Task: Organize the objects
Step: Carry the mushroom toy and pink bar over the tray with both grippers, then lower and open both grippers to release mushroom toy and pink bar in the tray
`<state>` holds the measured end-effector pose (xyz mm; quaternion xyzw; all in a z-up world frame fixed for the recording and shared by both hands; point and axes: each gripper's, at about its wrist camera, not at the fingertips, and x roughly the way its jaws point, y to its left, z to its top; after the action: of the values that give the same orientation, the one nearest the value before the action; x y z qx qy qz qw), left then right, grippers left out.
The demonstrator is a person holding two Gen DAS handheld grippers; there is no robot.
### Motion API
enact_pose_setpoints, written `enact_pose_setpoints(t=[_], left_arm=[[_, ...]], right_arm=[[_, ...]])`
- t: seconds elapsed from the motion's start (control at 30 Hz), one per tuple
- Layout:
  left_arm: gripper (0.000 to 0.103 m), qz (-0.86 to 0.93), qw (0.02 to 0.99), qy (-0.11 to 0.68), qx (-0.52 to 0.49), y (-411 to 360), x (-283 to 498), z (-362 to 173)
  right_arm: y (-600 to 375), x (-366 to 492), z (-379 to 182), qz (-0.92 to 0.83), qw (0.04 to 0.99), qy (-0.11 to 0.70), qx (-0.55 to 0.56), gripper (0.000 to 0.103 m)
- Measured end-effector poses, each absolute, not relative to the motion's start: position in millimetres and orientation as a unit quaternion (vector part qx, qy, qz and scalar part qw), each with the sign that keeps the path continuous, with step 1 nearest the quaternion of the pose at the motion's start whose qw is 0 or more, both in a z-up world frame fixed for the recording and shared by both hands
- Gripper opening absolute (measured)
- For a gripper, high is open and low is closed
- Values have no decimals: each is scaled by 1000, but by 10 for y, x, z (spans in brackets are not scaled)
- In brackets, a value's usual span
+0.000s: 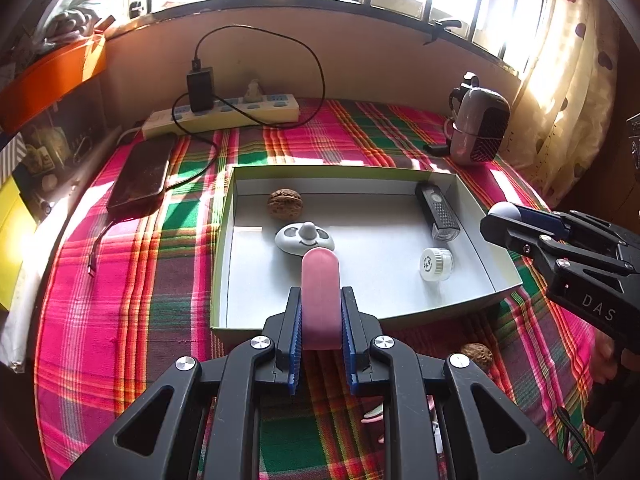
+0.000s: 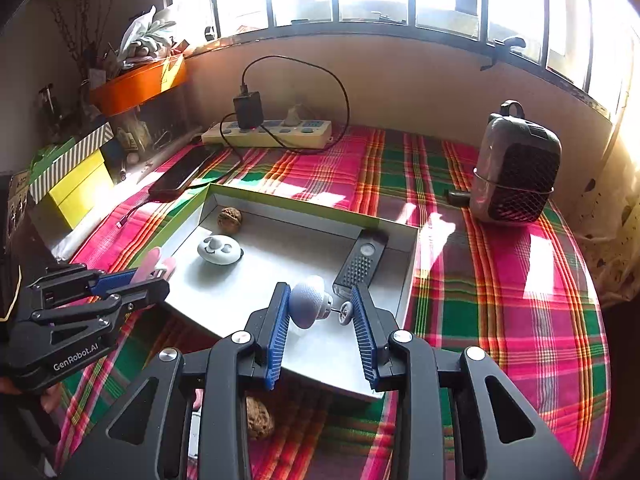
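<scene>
The plaid-clothed surface [image 1: 120,264] carries a shallow white cardboard box [image 1: 500,276] holding a wrinkled walnut [image 1: 285,204], a smooth koala-faced disc [image 1: 304,238], a ribbed black bike light [image 1: 437,210] and, seen only from the left wrist, a white ridged cap [image 1: 436,264]. The left gripper [image 1: 321,312] has its jaws clamped on a flat, rounded pink bar [image 1: 320,296] above the box's near wall. Only the right wrist shows what the right gripper [image 2: 320,312] grips: a grey dome-headed piece [image 2: 306,304] with a thin pin and small wheel. A second walnut [image 2: 259,416] lies outside the box.
</scene>
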<state>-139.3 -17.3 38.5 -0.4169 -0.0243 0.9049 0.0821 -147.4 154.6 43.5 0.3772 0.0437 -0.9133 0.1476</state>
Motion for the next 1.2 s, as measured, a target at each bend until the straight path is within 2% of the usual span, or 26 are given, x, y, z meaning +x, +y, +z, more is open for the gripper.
enact_pose_setpoints(t=[0.63, 1.2], left_arm=[[16, 894, 50, -42, -443, -247, -1750, 155], [16, 891, 44, -27, -452, -221, -1820, 91]], right_arm=[[1255, -2370, 57, -887, 153, 69, 431, 33], [1156, -2547, -97, -874, 148, 96, 453, 33]])
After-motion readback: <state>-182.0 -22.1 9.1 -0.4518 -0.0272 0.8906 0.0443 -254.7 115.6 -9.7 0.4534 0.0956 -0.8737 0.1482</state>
